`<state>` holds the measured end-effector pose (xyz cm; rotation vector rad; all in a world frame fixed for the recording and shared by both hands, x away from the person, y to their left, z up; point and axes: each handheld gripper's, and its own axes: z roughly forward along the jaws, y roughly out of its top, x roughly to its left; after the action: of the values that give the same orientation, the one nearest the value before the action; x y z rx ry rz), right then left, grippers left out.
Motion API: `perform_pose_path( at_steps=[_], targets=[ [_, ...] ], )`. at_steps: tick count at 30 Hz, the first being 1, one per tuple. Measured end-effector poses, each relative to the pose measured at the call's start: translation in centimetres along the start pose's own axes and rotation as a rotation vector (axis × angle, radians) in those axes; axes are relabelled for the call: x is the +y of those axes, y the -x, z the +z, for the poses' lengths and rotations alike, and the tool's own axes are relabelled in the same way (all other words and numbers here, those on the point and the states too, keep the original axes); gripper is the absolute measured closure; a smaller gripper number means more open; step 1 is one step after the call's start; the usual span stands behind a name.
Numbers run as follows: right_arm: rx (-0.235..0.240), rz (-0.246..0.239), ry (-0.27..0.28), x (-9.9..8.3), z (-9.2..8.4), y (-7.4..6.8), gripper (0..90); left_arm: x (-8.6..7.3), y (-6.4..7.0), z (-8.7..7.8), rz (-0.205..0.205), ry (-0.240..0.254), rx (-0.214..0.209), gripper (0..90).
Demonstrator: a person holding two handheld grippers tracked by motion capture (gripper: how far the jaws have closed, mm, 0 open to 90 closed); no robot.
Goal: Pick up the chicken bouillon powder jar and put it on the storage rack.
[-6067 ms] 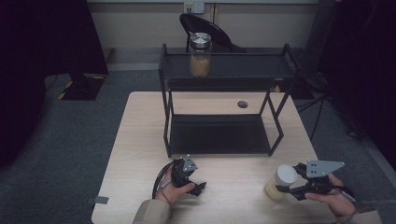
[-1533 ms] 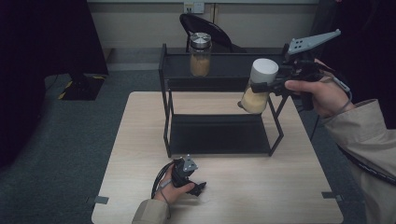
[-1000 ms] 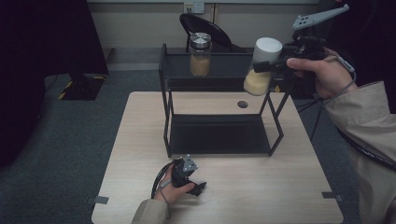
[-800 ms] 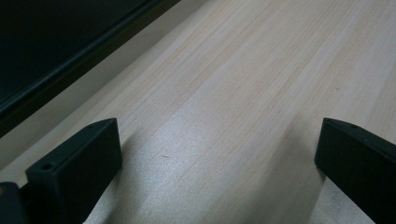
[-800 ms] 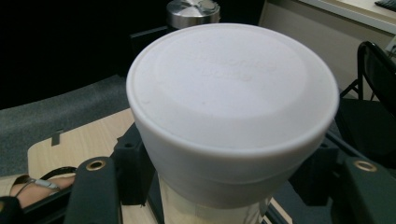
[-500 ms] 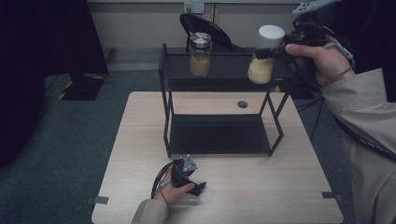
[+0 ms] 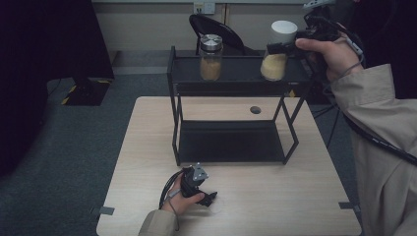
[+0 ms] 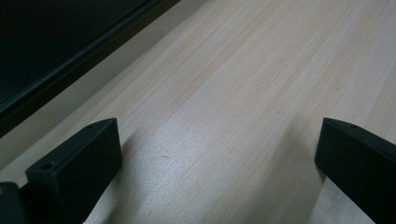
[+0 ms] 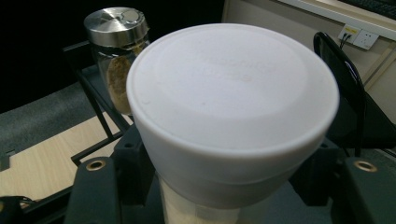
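Observation:
A white-lidded jar (image 7: 278, 49) of pale powder is held upright over the right part of the black rack's top shelf (image 7: 241, 73); whether its base touches the shelf I cannot tell. My right gripper (image 7: 275, 47) is shut on it just under the lid. The right gripper view has the white lid (image 9: 232, 100) up close between the jaws. A second jar with a metal lid (image 7: 211, 56) (image 9: 117, 51) stands on the same shelf to the left. My left gripper (image 7: 209, 196) rests low on the table near the front edge, jaws wide open over bare wood (image 8: 224, 116).
The black two-tier rack stands mid-table with a dark lower tray (image 7: 231, 140) (image 8: 42, 51). A cable hole (image 7: 254, 109) lies behind it in the wooden table (image 7: 305, 196). A black chair (image 7: 216, 24) (image 9: 345, 88) stands behind the table by the wall.
The right gripper has carried the white-lidded jar from the table's front right up and back to the top shelf, and lowered it a little in the last half second. The left gripper stayed put.

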<state>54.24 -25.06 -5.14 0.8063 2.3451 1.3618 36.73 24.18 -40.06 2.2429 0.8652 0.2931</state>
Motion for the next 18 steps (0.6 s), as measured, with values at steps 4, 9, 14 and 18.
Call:
perform_pose_path(
  at_steps=[4,9,14,18],
  targets=[
    [-0.018,0.005,-0.003,0.3,0.2,0.1,34.5,0.0,0.0,0.0,0.0,0.0,0.0,0.1],
    [-0.026,0.014,-0.006,0.4,0.6,0.4,34.5,0.0,0.0,0.0,0.0,0.0,0.0,0.0],
    [-0.038,0.015,-0.025,0.5,1.2,0.6,34.5,0.0,0.0,0.0,0.001,0.0,0.0,0.1],
    [-0.042,0.013,-0.042,0.6,1.6,0.7,34.5,0.0,0.0,0.0,0.0,0.0,-0.001,0.0]
  ],
)
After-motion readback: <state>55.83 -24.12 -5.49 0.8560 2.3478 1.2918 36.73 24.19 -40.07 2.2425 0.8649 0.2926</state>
